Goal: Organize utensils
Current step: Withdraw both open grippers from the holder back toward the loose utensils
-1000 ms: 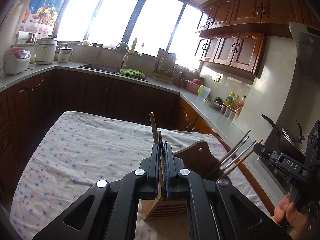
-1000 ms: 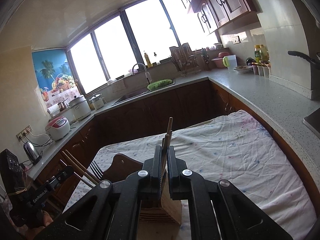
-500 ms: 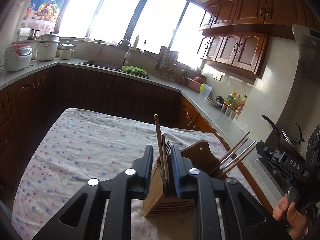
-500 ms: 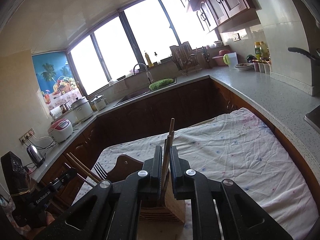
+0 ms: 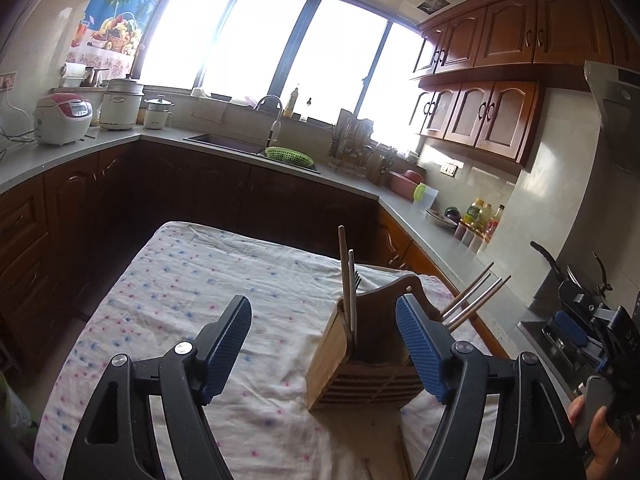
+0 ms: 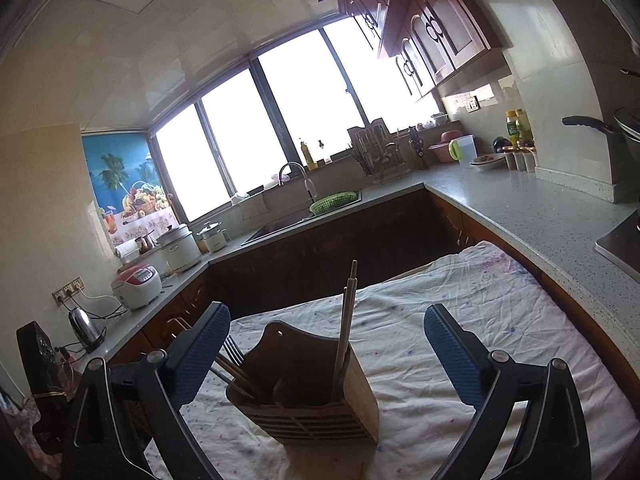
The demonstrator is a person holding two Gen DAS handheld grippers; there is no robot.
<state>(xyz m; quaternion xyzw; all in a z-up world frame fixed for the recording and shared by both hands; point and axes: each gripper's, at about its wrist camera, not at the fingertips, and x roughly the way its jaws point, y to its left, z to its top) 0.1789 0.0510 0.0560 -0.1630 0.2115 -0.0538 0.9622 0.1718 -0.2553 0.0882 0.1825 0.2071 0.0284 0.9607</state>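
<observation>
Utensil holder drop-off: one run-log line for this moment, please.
left tongs: opening, empty | right tongs: opening, empty | chopsticks: standing in wooden utensil holder | holder: on floral tablecloth

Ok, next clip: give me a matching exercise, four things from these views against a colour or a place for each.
Things:
1. utensil holder
2. basket
3. rice cooker
4. gripper pads

Descriptions:
a. green, at the sink
b. blue, ribbed
c. wooden, on the flowered cloth
d. white and red, on the counter

Pairs: 1-c, 2-a, 3-d, 4-b

A wooden slatted utensil holder (image 6: 320, 408) stands upright on the cloth, with chopsticks (image 6: 345, 332) and fork (image 6: 233, 350) inside.
</observation>
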